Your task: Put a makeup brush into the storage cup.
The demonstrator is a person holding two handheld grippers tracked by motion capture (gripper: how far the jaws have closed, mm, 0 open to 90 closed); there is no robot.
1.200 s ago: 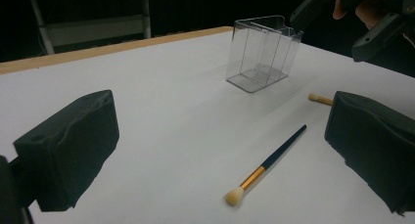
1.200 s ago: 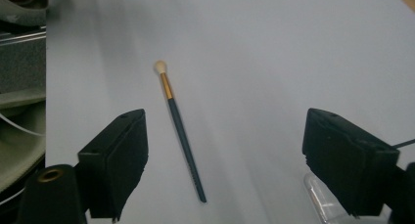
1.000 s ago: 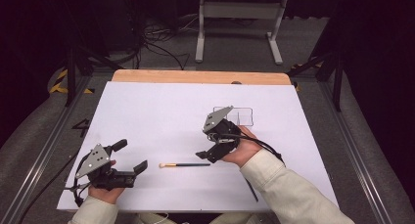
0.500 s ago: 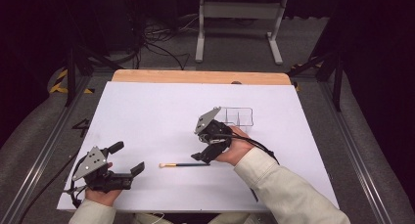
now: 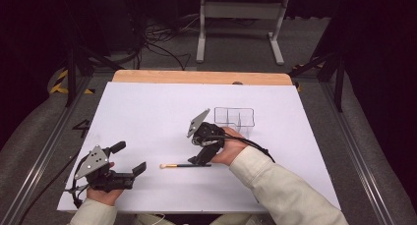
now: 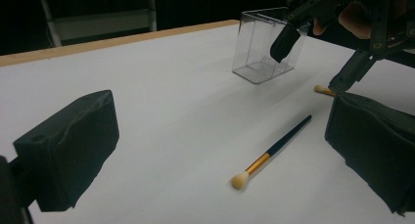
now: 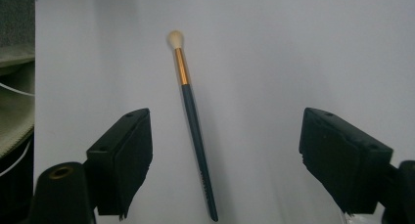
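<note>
Brush [image 7: 193, 121] lies flat on the white table [image 5: 147, 112], between the spread fingers [image 7: 125, 158] of the right gripper [image 5: 201, 158], touching neither; bristle tip points to 12 o'clock in the right gripper view. Jaws released, having just opened slightly, nothing clamped. In the high view the brush sits at 6 o'clock from the clear box [image 5: 235, 118]. Count: one brush, one clear box, two grippers. Right hand tilts its gripper down over the handle end. Left gripper [image 5: 125, 173], at 8 o'clock from the brush, rests near the table's front edge, jaws released and empty.
</note>
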